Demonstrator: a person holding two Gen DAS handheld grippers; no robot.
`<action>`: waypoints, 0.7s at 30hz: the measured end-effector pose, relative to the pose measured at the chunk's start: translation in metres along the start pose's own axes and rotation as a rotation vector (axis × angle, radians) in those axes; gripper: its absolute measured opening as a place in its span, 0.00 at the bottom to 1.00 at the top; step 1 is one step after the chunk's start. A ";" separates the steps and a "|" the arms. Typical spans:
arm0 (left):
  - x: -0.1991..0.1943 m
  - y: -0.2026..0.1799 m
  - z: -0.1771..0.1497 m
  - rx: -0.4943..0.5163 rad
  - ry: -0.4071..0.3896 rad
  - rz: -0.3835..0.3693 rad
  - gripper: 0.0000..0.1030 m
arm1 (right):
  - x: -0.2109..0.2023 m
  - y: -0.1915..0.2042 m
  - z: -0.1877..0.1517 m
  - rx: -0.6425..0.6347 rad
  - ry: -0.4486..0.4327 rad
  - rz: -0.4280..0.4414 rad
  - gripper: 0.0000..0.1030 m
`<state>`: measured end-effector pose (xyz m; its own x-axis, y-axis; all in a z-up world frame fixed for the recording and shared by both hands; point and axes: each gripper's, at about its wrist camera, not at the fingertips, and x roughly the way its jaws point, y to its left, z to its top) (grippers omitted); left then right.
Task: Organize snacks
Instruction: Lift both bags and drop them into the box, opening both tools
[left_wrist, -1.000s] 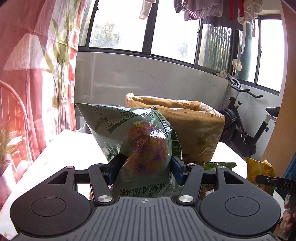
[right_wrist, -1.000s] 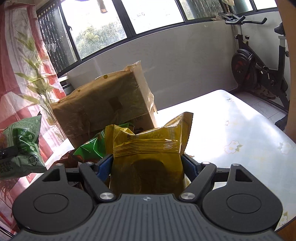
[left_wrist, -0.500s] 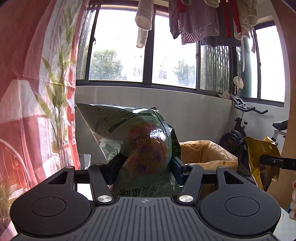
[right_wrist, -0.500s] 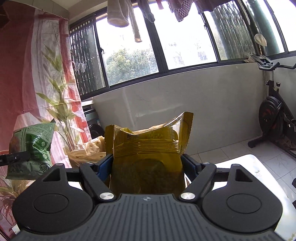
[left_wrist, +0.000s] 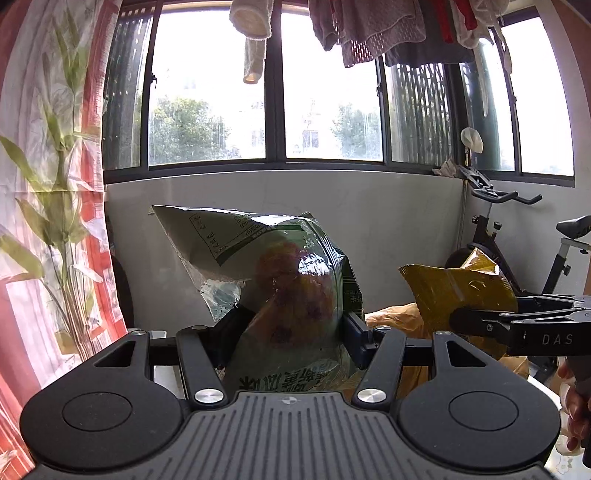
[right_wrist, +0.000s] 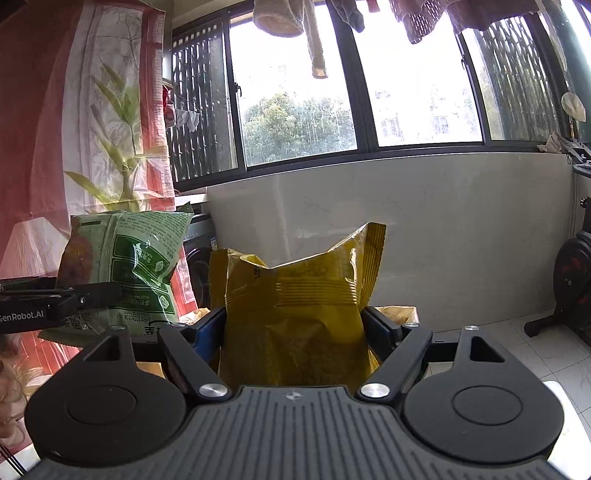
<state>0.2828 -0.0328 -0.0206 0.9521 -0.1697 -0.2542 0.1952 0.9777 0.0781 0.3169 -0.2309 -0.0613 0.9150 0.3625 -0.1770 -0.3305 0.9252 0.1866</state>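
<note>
Snacks aloft side by side before the window: green bag (left_wrist: 280, 280) clamped low in left gripper (left_wrist: 291, 328), yellow bag (right_wrist: 295, 306) likewise in right gripper (right_wrist: 295, 328); both look light, air-puffed, slick, contents probably crushable, so lower-body pinch suits.

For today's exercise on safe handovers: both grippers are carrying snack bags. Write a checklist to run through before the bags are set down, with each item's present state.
1. Left gripper jaws clamped on the green crinkly plastic snack bag: ok.
2. Right gripper jaws clamped on the yellow foil snack bag: ok.
3. The two bags apart, not touching: ok, a gap shows in both views.
4. Bags held clear of any surface: ok.
5. Brown paper-lined cardboard box in sight as a drop spot: ok, only its top edge shows.
6. Room inside the box: cannot tell.
</note>
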 end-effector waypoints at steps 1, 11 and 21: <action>0.009 -0.001 -0.002 0.005 0.022 -0.002 0.59 | 0.008 -0.002 -0.001 0.014 0.027 0.001 0.78; 0.036 0.001 -0.020 0.016 0.079 -0.006 0.66 | 0.035 -0.015 -0.013 0.080 0.139 -0.077 0.86; -0.011 0.022 -0.019 0.021 0.095 -0.025 0.66 | -0.012 -0.011 -0.011 0.087 0.096 -0.022 0.88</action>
<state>0.2725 -0.0066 -0.0348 0.9207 -0.1803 -0.3463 0.2241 0.9704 0.0906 0.3070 -0.2443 -0.0723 0.8940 0.3550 -0.2734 -0.2851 0.9214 0.2642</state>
